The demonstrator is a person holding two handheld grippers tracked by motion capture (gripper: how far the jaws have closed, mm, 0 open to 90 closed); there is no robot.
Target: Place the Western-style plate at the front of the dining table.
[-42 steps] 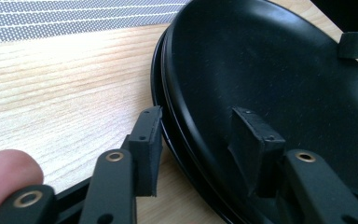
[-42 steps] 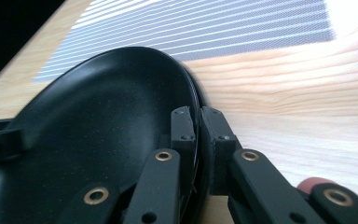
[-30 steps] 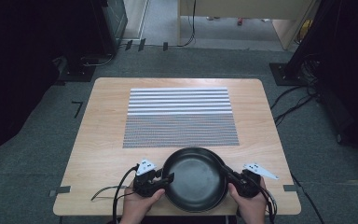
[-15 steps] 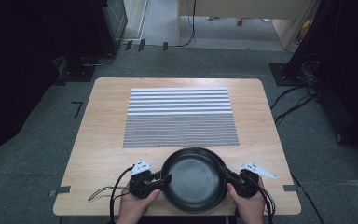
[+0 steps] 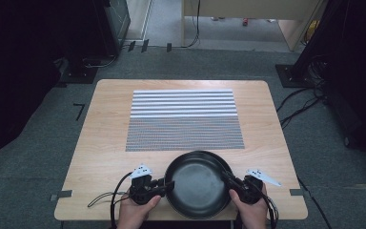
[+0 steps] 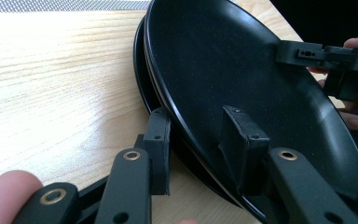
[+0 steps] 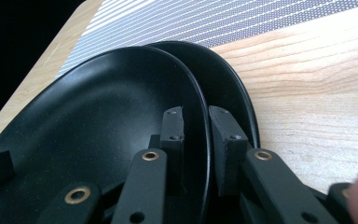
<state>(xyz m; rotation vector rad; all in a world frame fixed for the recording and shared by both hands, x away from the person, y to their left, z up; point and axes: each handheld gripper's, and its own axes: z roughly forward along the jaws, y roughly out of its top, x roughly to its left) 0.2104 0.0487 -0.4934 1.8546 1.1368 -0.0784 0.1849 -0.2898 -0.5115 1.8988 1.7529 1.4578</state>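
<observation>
Top plate: you have the upper black plate [image 5: 198, 183] of a stack of two between your two grippers; its rim runs between the fingers of each, at the near edge of the table.
Lower plate: the second black plate [image 7: 228, 84] lies right under the first, its rim showing just outside your right gripper's outer finger and just behind your left gripper's outer finger.
Left gripper: your left gripper [image 5: 164, 185] straddles the top plate's left rim, one finger [image 6: 240, 140] over the inside of the plate, the other [image 6: 158, 144] outside and below the rim. The jaws have just been closing, with the rim between them; in the left gripper view a gap shows between the fingers and the rim, so they stand narrow but not pinching.
Right gripper: your right gripper [image 5: 228, 179] sits on the opposite rim, inner finger [image 7: 172, 130] inside the top plate, outer finger [image 7: 226, 140] between the two rims. Its jaws have just been opening a little and lie close against the rim; whether they press on it you cannot tell.
Mat: beyond your fingertips, past the plates, lies a striped and dotted mat [image 5: 183, 119], well apart from both grippers.
Table: the wooden table [image 5: 105, 143] carries it all.
</observation>
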